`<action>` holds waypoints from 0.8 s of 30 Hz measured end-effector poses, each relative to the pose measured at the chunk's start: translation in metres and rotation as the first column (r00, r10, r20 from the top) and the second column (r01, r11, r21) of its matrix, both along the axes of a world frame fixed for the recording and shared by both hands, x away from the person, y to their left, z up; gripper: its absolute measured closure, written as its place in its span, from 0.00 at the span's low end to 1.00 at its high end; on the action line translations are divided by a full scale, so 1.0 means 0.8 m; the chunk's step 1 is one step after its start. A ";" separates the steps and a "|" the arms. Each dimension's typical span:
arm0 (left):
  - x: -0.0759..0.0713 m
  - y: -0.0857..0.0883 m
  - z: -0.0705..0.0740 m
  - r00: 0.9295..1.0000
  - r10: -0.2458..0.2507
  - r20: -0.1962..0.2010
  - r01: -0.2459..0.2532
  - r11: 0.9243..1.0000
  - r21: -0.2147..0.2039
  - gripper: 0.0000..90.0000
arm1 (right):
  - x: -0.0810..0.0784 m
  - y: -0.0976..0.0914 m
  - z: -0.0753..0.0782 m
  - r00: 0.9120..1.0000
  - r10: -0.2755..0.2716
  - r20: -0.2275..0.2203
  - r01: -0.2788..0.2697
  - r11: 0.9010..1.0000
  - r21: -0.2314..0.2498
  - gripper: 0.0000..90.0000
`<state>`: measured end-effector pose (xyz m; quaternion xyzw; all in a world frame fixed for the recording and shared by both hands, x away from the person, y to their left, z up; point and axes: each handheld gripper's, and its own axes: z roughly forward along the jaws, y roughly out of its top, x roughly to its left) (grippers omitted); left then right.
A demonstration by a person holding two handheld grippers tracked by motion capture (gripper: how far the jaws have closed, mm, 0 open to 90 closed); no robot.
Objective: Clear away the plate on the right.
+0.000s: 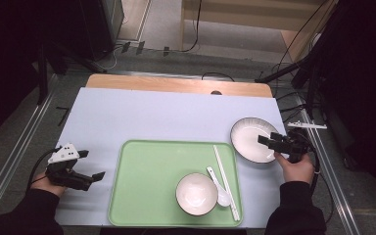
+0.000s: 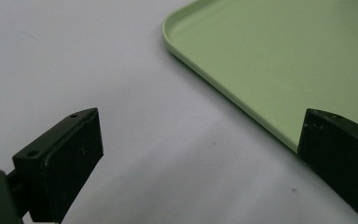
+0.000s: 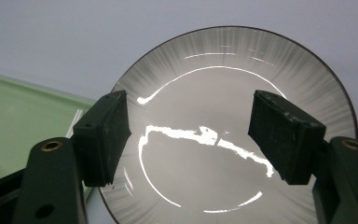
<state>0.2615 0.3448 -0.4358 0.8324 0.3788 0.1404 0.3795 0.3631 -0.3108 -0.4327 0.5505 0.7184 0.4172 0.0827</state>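
The white plate [image 1: 251, 139] with a dark streaked rim lies on the pale table cover [image 1: 166, 115] just right of the green tray [image 1: 147, 181], and the right gripper [image 1: 268, 142] hangs over its right part with jaws apart and nothing between them. On the tray sit a small bowl [image 1: 196, 194], a white spoon [image 1: 217, 187] and chopsticks [image 1: 226, 181]. The left gripper [image 1: 94, 166] rests left of the tray, jaws wide apart and empty
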 end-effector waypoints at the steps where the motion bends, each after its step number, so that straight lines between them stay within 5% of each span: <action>1: 0.000 0.000 0.000 1.000 0.000 0.001 0.000 1.000 0.001 0.00 | 0.000 -0.003 -0.001 1.000 -0.003 0.000 0.003 1.000 -0.001 0.33; 24: -0.001 0.000 0.000 1.000 0.002 -0.002 -0.002 1.000 0.004 0.00 | 0.010 -0.053 -0.029 0.985 -0.168 -0.043 0.166 0.986 -0.033 0.40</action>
